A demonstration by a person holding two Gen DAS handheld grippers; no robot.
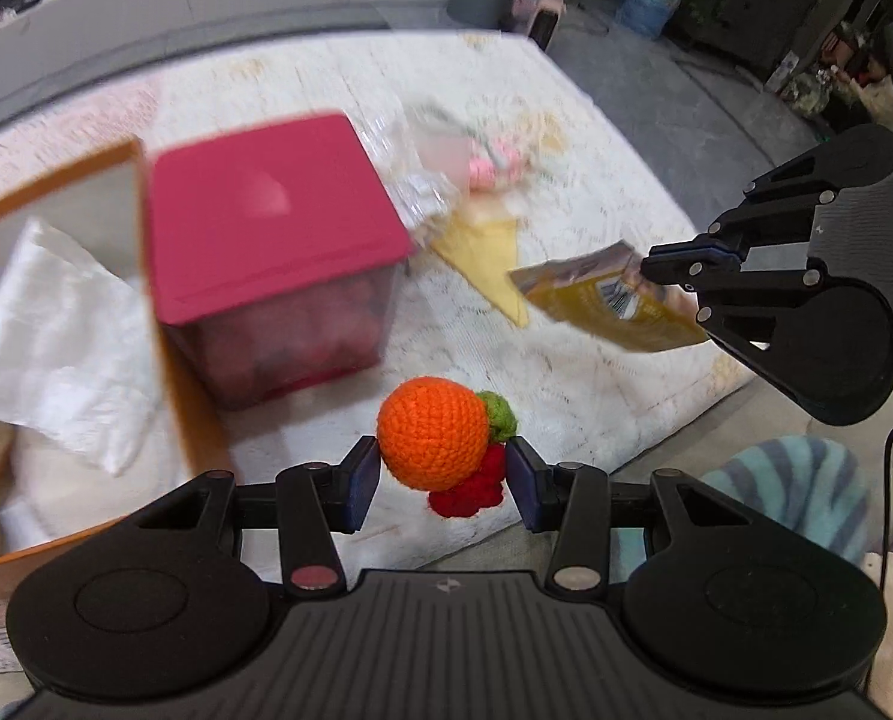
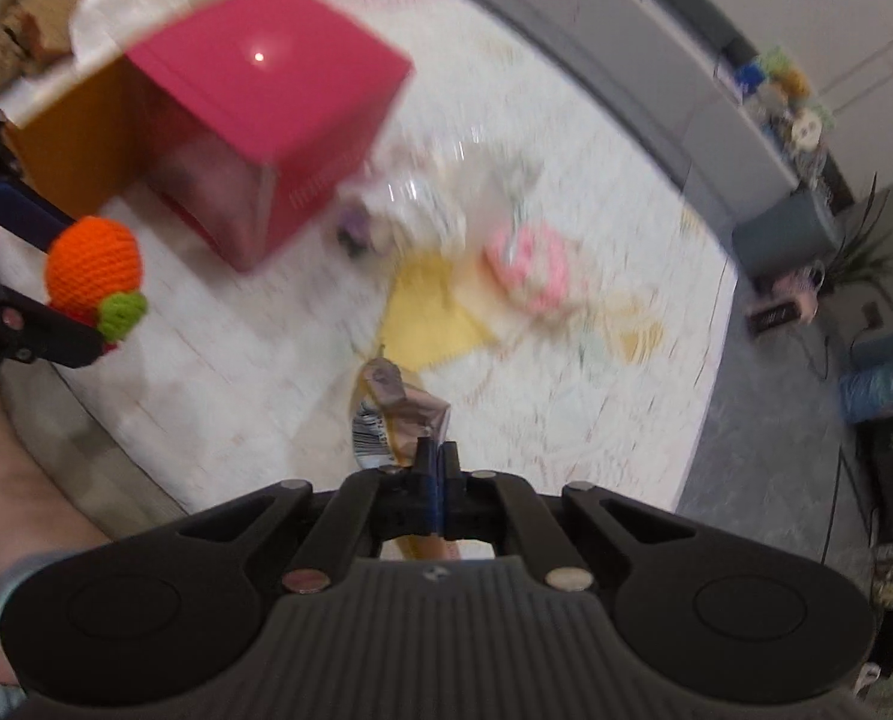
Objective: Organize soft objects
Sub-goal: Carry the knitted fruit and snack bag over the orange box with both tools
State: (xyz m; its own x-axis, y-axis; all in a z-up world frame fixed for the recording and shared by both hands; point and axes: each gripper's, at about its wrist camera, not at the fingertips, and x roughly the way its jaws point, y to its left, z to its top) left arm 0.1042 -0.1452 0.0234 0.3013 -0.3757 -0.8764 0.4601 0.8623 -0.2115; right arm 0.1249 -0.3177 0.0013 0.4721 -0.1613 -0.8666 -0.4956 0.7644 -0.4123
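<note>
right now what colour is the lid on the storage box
Pink-red lid, clearest in the left wrist view.

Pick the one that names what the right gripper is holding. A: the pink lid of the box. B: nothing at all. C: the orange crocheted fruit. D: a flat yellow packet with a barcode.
D: the right gripper has its jaws pinched together on the edge of the yellow packet, while the orange crocheted fruit sits between the fingers of the left gripper.

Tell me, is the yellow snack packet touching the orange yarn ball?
Apart. The left wrist view shows the yellow snack packet up in the right gripper, with bare white cloth between it and the orange yarn ball.
</note>
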